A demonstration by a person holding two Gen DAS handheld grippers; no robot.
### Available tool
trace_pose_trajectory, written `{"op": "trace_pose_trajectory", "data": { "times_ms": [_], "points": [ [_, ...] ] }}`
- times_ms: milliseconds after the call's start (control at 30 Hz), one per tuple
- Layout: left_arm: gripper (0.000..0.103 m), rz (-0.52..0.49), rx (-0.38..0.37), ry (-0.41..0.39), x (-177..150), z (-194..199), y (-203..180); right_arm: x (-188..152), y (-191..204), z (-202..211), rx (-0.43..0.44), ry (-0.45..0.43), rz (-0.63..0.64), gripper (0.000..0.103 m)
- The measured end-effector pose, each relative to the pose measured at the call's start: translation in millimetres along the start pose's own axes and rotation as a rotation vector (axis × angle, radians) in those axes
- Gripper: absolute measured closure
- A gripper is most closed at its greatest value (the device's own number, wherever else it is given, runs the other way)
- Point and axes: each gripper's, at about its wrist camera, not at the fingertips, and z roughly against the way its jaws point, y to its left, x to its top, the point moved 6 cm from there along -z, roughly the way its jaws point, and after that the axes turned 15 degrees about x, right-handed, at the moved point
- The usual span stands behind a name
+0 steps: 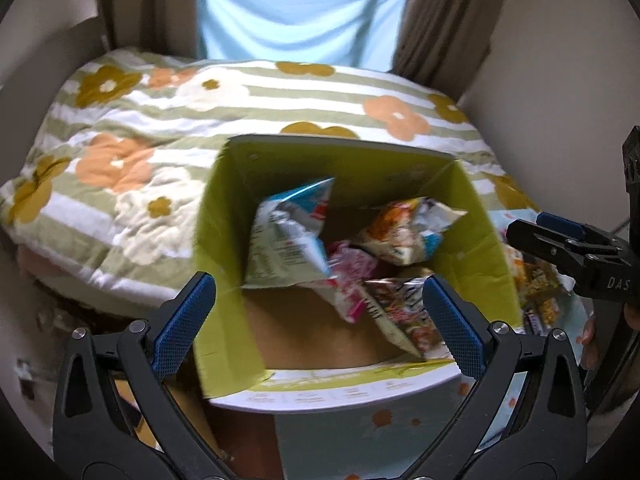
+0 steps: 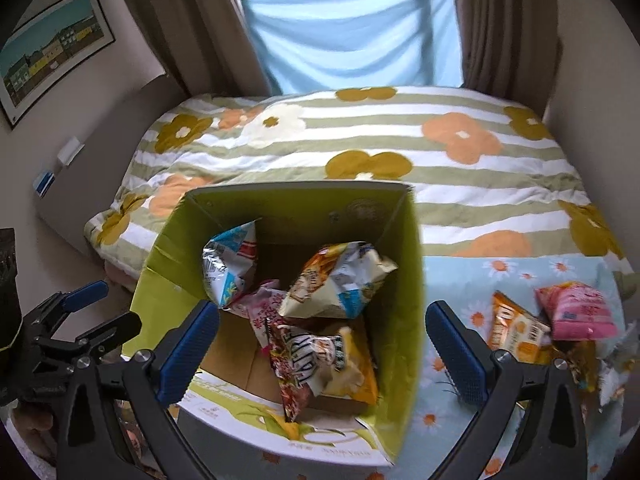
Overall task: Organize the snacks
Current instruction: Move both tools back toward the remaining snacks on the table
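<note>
- Snacks are the subject: a green-lined cardboard box (image 2: pixel 404 280) stands open on a surface covered by a pale blue daisy-print cloth (image 2: pixel 452 280), with a bed under a striped floral quilt (image 2: pixel 440 184) just beyond it and curtains at the far window.
- Inside the box, several packets already lie in a loose heap. A blue-and-white bag (image 2: pixel 228 268) leans at the far left, a cream-and-orange bag (image 2: pixel 336 284) sits at the far right, a pink packet (image 2: pixel 264 308) is in the middle, and a dark red printed packet (image 2: pixel 296 364) lies nearest, over a yellow one (image 2: pixel 356 364).
- Part of the brown box floor at the near left is bare, so by my reading there is room for more.
- Outside the box, to its right on the cloth, more snacks wait: an orange packet (image 2: pixel 516 332), a pink bag (image 2: pixel 576 312) touching it, and further wrappers near the right edge, too blurred to name.
- I judge the job roughly half done: about as many packets appear inside as outside.
- The right gripper (image 2: pixel 324 348) hovers above the box with its blue-padded jaws spread as wide as they go and nothing between them.
- The left gripper (image 1: pixel 320 316) hangs over the box's near-left side, jaws also wide apart and empty.
- The likely next step is reaching right for the loose packets.
</note>
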Motion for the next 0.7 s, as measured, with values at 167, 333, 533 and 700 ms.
{"op": "trace_pose_trajectory", "data": {
  "times_ms": [167, 333, 533, 700],
  "points": [
    [0.000, -0.043, -0.054, -0.024, 4.7, 3.5, -27.7, -6.5, -11.3, 33.5, -0.049, -0.059, -0.027, 0.000],
    [0.000, -0.085, -0.089, -0.044, 8.7, 14.2, -62.7, -11.1, -32.1, 69.0, -0.085, -0.107, -0.054, 0.000],
    [0.000, -0.125, -0.101, -0.070, 7.6, 30.8, -115.5, -13.4, -70.9, 114.1, -0.092, -0.165, -0.071, 0.000],
    [0.000, -0.130, -0.092, -0.044, -2.5, 33.3, -170.8, -13.9, -116.0, 141.3, -0.097, -0.167, -0.065, 0.000]
  ]
}}
